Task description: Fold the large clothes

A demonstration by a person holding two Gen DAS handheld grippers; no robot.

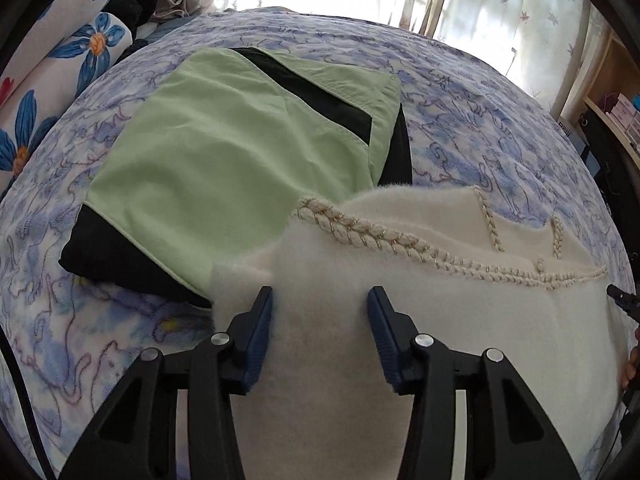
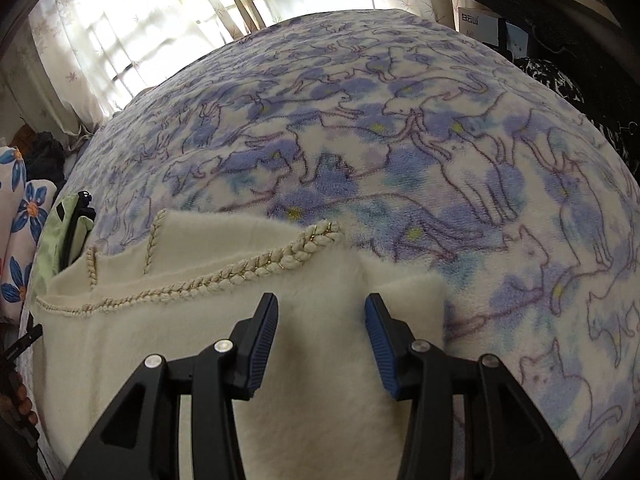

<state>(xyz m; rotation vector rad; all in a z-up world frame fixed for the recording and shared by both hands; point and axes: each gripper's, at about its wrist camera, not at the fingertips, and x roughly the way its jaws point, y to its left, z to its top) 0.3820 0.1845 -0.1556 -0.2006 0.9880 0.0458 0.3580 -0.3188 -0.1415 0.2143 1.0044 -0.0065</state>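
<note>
We are looking along both grippers at a bed [image 1: 480, 128] that is filling most of each view, covered by a blue and white blanket [image 2: 440, 160] printed with cat outlines. Behind it, pale curtains [image 2: 120, 32] are letting daylight through.

On the bed's left part, a folded green and black garment [image 1: 224, 148] is lying flat. A floral pillow [image 1: 60, 64] is leaning at the far left, and shelves [image 1: 612, 112] are standing at the right edge.

Nearest to us, a cream fleece garment [image 1: 400, 320] is lying on the blanket, its far left edge overlapping the near corner of the green garment. A braided cord trim [image 1: 384, 236] is running across its upper fold, and shorter braids are rising toward its far edge.

The left gripper [image 1: 320, 300] is hovering over the cream garment's left part; its jaws are standing released, with fleece showing in the gap between them and nothing clamped. Its blue pads [image 1: 260, 344] are facing each other well apart.

The right gripper [image 2: 321, 308] is hovering over the same garment's right part, near a folded corner [image 2: 412, 296]. Its jaws are likewise released and grasping nothing; whether the tips are touching the fleece we cannot tell.
</note>
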